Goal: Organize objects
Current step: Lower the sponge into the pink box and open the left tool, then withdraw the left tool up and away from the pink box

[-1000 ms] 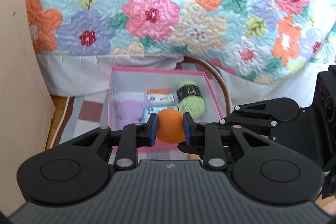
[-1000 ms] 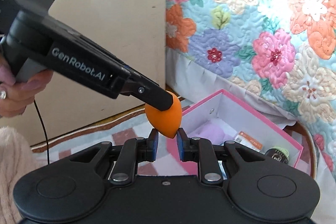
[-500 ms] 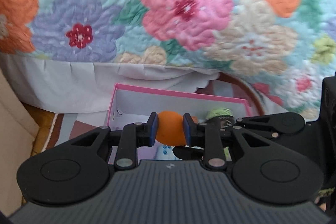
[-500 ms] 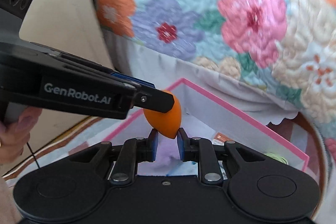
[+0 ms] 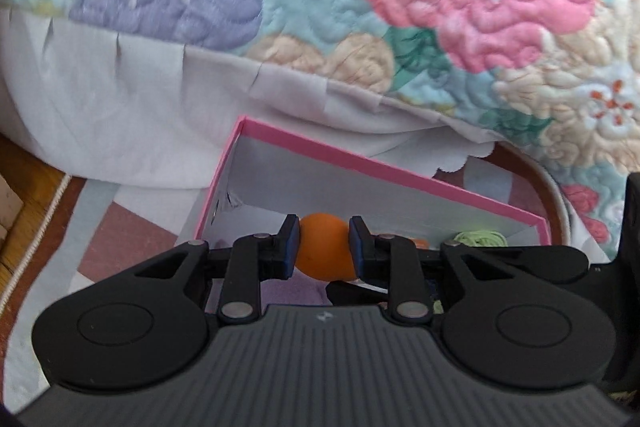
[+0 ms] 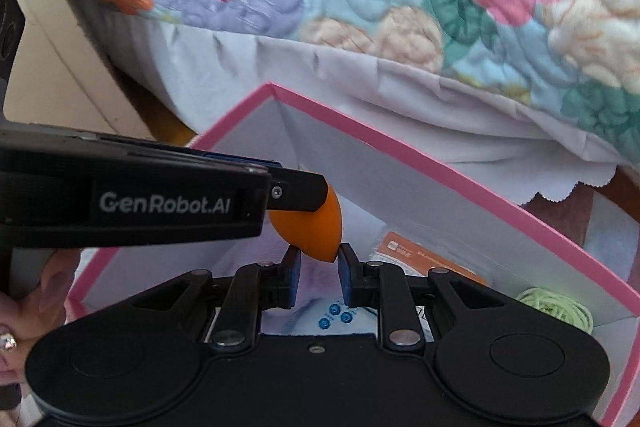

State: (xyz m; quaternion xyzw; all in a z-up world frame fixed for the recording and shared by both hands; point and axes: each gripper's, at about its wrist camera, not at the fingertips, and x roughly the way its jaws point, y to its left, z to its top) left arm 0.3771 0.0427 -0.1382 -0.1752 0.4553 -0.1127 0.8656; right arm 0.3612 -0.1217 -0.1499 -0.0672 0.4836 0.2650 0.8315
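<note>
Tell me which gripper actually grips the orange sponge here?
The left gripper: its pads clamp the orange sponge on both sides. The right gripper only brackets the sponge's pointed tip, with gaps visible at its pads.

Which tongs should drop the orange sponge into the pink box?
Left. The left tongs clamp the orange sponge over the pink box; the right tongs only flank its tip.

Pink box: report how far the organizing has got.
Done: the green yarn, an orange-labelled packet and a lilac soft item already lie in the pink box. In hand: the left claw is shut on the orange sponge above the box, with the right claw at its tip. Left: release the sponge inside.
</note>
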